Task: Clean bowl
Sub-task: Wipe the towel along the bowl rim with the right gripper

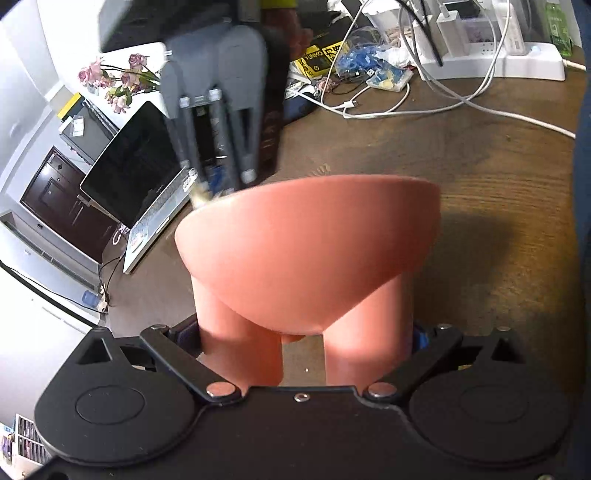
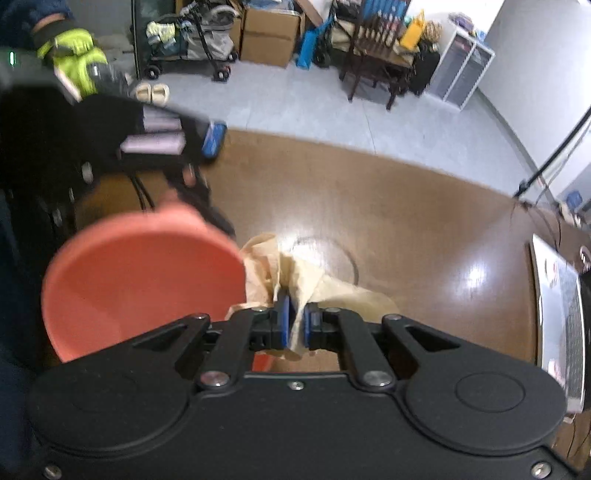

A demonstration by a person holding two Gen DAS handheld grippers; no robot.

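1. Bowl (image 2: 140,280): pink, lifted off the brown worktop (image 2: 406,221) and tipped on its side.
2. Left gripper (image 1: 301,332): its jaws squeeze the bowl's rim, pink fingers (image 1: 240,354) on either side.
3. Right gripper (image 2: 296,325): its jaws are pressed together, pinching a crumpled tan cloth (image 2: 314,280) just beside the bowl.
4. Laptop (image 1: 140,177): open on the worktop, further away.

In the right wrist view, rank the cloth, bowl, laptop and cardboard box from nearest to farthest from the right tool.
1. Cloth: pinched in the right tool.
2. Bowl: just left, held up.
3. Laptop: table's right edge.
4. Cardboard box: across the floor, top.
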